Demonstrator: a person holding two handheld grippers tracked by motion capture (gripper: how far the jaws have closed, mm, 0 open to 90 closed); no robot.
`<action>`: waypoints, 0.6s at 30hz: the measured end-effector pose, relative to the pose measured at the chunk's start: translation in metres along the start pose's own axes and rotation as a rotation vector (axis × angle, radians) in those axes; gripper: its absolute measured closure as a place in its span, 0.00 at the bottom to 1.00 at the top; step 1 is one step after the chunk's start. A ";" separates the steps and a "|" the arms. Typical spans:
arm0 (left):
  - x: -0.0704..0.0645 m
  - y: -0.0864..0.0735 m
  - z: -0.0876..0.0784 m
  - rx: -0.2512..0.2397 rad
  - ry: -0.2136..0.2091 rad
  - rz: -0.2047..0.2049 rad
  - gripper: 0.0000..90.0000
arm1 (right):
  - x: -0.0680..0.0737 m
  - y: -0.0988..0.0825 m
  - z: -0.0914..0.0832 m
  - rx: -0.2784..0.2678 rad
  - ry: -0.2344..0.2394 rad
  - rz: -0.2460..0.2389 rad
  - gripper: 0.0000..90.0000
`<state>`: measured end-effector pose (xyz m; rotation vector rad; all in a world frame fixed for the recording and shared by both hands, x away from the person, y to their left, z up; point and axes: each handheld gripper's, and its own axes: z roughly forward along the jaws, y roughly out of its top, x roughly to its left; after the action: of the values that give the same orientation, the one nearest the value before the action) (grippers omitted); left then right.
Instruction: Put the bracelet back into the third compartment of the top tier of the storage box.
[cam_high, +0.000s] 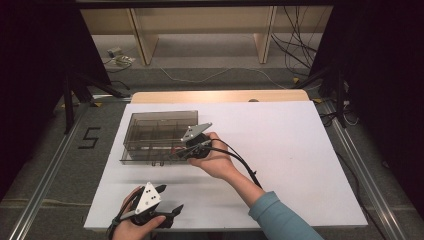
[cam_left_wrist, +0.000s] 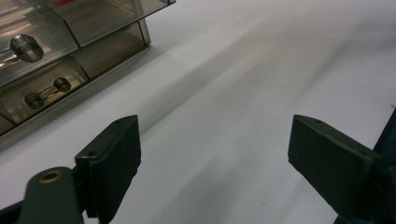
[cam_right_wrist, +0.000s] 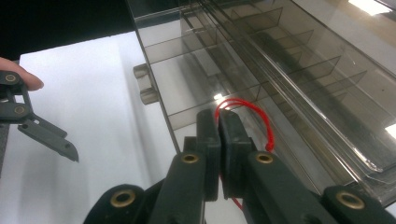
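A smoky clear compartment box (cam_high: 155, 132) lies at the left of the white table top (cam_high: 285, 150). My right gripper (cam_high: 175, 155) reaches over the box's near right corner. In the right gripper view its jaws (cam_right_wrist: 218, 116) are shut on a thin red cord loop (cam_right_wrist: 250, 108), which curls out above a front compartment of the box (cam_right_wrist: 289, 60). My left gripper (cam_high: 171, 198) rests near the table's front edge and is open. Between its jaws (cam_left_wrist: 215, 140) lies bare table, and the box (cam_left_wrist: 112, 23) is up to the left, with small metal parts (cam_left_wrist: 27, 47) in its compartments.
Two small latch tabs (cam_right_wrist: 147, 86) stick out of the box's side. A jaw of the left gripper (cam_right_wrist: 49, 137) shows at the left of the right gripper view. A wooden shelf frame (cam_high: 200, 30) and loose cables (cam_high: 295, 45) lie beyond the table.
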<state>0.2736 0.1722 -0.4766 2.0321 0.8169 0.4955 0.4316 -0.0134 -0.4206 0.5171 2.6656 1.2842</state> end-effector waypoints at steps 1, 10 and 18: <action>0.000 0.000 0.000 0.000 0.000 0.000 0.19 | 0.000 0.000 0.000 0.002 -0.001 0.000 0.98; 0.000 0.000 0.000 -0.001 -0.001 0.000 0.19 | -0.002 -0.001 0.002 0.006 -0.008 0.004 0.97; 0.000 0.000 0.000 -0.001 0.000 0.000 0.19 | -0.001 -0.001 0.002 0.005 -0.009 0.000 0.94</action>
<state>0.2735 0.1722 -0.4765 2.0310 0.8163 0.4957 0.4327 -0.0129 -0.4227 0.5219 2.6622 1.2728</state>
